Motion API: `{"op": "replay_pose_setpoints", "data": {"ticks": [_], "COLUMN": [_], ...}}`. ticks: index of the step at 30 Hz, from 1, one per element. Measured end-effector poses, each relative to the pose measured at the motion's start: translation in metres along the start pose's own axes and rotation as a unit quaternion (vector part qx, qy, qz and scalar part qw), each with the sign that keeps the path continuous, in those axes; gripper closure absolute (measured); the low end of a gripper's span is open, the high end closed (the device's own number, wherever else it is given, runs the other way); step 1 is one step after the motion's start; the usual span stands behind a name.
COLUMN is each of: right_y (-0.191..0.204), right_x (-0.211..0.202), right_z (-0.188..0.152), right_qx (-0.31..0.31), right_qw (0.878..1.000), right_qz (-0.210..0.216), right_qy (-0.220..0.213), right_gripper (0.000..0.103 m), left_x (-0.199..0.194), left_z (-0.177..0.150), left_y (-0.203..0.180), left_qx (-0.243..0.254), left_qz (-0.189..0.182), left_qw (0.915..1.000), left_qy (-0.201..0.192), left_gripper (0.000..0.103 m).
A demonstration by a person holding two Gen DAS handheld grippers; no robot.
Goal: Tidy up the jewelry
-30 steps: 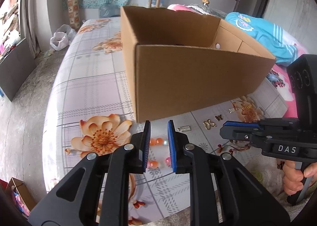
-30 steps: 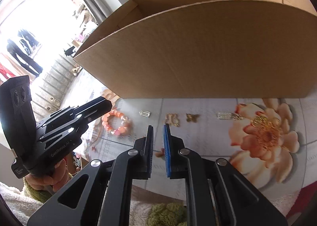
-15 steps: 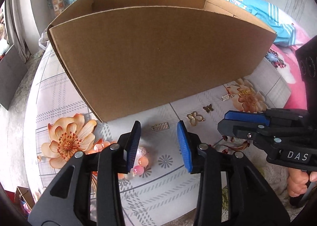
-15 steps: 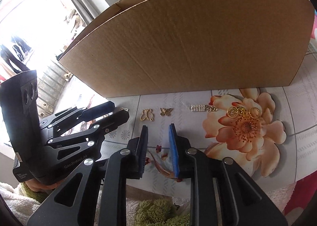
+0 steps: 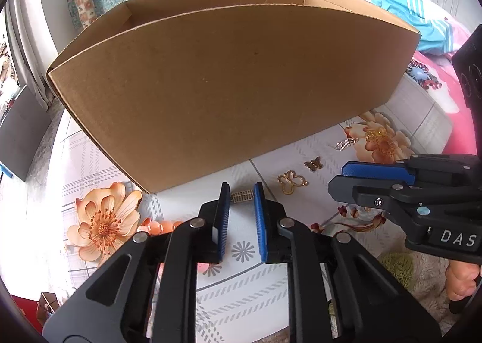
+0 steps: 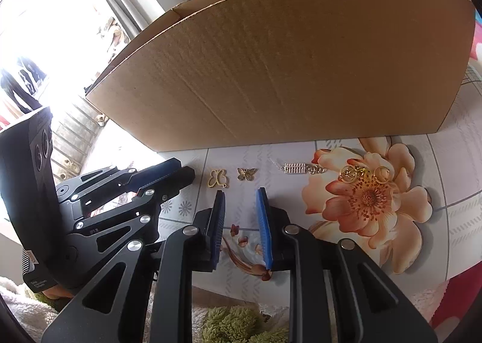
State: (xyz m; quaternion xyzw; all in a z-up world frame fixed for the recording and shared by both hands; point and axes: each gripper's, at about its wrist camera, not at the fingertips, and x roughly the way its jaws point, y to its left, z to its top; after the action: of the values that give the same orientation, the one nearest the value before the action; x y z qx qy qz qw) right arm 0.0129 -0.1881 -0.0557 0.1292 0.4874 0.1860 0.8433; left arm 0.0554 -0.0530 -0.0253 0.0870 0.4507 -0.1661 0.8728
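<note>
Small jewelry lies on the flowered tablecloth in front of a big cardboard box (image 5: 226, 87). My left gripper (image 5: 242, 191) points down at a small silver bar charm (image 5: 242, 196). Its jaws are closing with the charm between the tips, and I see no firm press. An orange bead bracelet (image 5: 162, 226) lies to its left, partly hidden by the finger. To the right are a gold butterfly outline (image 5: 290, 182), a small bronze butterfly (image 6: 247, 173), a silver chain piece (image 6: 298, 168) and gold rings (image 6: 361, 173). My right gripper (image 6: 241, 194) is open and empty, just short of the bronze butterfly.
The box wall (image 6: 286, 72) stands close behind the jewelry row. A green fluffy cloth (image 6: 235, 325) lies at the table's near edge. Blue clothing (image 5: 391, 11) is piled behind the box at the right. A hand (image 5: 461, 285) holds the right gripper's handle.
My left gripper moved right from the bead bracelet to the silver bar charm; its jaws widened, then narrowed around it. The right gripper's jaws widened a little.
</note>
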Motion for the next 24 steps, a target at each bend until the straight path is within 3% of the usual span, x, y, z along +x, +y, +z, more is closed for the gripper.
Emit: {"op": "replay_pose_setpoints", "data": {"ticks": [10, 24], "right_y": [-0.004, 0.008], "right_x": [-0.012, -0.009], "right_z": [-0.002, 0.002], "right_qx": [0.001, -0.035], "right_qw": [1.0, 0.999], "right_qz": [-0.005, -0.033], "right_qy": [-0.012, -0.012], "right_gripper": [0.081, 0.081], "left_x": [-0.009, -0.028], "left_z": [-0.01, -0.025], "left_y": [0.015, 0.045], "left_qx": [-0.029, -0.071], "left_qz": [-0.029, -0.031], "left_qw": [0.9991, 0.9963], "left_qy": [-0.008, -0.037], "left_gripper": [0.089, 0.089]}}
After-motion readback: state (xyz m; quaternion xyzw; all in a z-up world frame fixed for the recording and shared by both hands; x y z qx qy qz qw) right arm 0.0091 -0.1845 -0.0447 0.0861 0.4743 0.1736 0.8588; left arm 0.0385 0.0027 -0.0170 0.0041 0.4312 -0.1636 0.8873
